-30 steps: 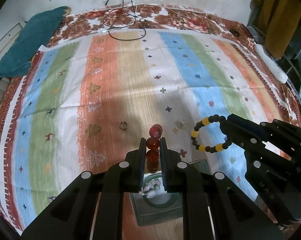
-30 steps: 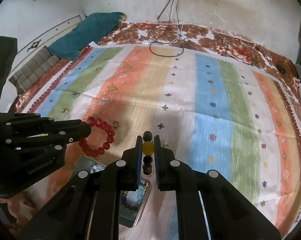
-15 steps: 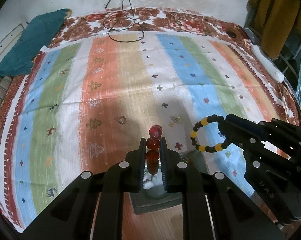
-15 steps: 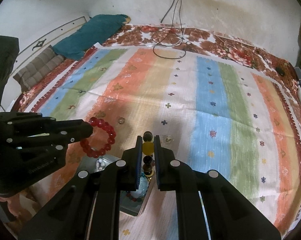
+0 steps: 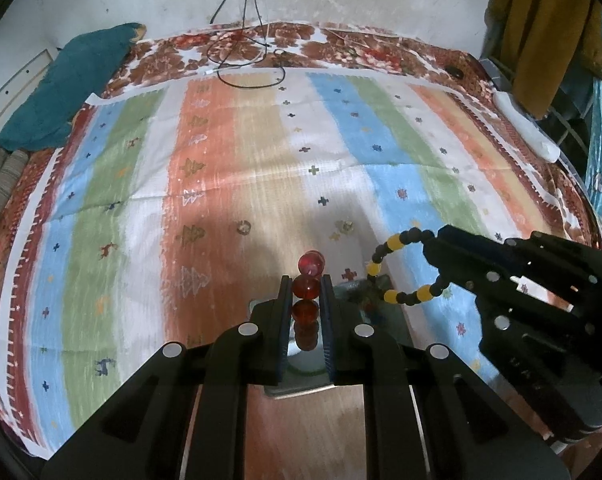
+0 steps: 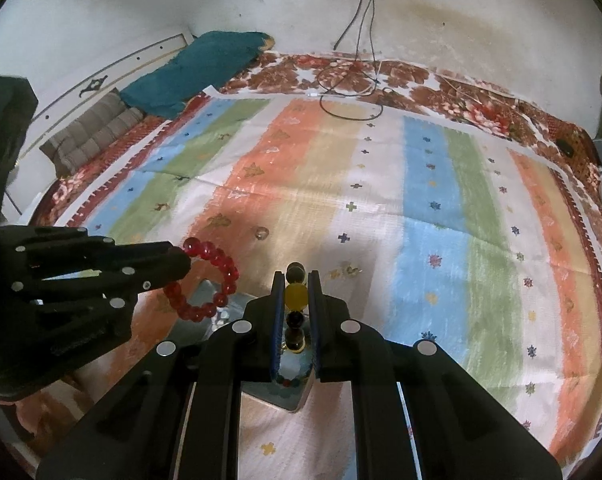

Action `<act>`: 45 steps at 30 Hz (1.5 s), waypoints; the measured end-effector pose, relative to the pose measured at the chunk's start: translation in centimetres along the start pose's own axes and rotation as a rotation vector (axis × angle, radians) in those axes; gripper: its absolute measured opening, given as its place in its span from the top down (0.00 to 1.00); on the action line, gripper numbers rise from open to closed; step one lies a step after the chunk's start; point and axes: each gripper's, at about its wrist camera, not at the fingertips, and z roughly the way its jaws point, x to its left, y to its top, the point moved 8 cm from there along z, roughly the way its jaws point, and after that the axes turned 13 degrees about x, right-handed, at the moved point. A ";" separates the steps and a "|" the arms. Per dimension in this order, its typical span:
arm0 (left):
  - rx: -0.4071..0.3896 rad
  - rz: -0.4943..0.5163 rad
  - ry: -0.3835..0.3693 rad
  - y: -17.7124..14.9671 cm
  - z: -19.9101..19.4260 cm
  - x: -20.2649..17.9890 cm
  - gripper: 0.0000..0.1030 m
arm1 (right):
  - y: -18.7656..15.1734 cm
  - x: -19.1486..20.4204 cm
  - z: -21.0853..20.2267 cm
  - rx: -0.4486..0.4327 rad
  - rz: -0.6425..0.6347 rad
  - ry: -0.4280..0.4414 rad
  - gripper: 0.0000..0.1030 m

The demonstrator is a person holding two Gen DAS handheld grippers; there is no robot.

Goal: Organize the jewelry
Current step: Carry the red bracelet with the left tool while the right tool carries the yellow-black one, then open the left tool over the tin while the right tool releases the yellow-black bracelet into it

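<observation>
My left gripper [image 5: 305, 286] is shut on a red bead bracelet [image 5: 305, 308], which also shows as a ring in the right wrist view [image 6: 217, 280]. My right gripper [image 6: 296, 280] is shut on a black and yellow bead bracelet [image 6: 296, 296], seen as a loop in the left wrist view [image 5: 397, 268]. Both hold their bracelets above a metal tray [image 5: 301, 388] on the striped bedspread [image 5: 261, 152]; the tray [image 6: 289, 394] holds a pale bead bracelet. Two small rings [image 5: 243, 227] [image 5: 344, 226] lie on the cloth beyond.
A teal pillow [image 5: 73, 88] and a striped cushion [image 6: 89, 140] lie at the bed's far left. Cables [image 5: 245, 60] trail from the wall onto the bed's far end. A white object [image 5: 529, 132] and hanging clothes [image 5: 541, 20] are at the right.
Both grippers have risen and drawn back a little with their bracelets still held; the tray now sits further under the fingers and more of the bed shows.
</observation>
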 end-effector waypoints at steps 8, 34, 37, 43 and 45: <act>-0.021 -0.005 -0.009 -1.0 -0.8 0.2 0.87 | -1.3 0.4 -0.2 0.008 -0.002 0.006 0.88; 0.012 -0.101 0.029 -0.2 -0.3 2.9 0.68 | -1.4 -1.6 1.9 0.084 0.072 -0.020 0.70; 0.021 -0.106 0.040 0.1 0.2 3.2 0.65 | -1.1 -1.7 2.1 0.089 0.075 -0.022 0.66; 0.036 -0.119 0.057 1.2 1.1 3.8 0.56 | -0.7 -2.0 2.9 0.105 0.069 -0.034 0.59; 0.048 -0.126 0.064 1.6 1.6 4.1 0.56 | -0.5 -2.4 3.3 0.114 0.076 -0.038 0.59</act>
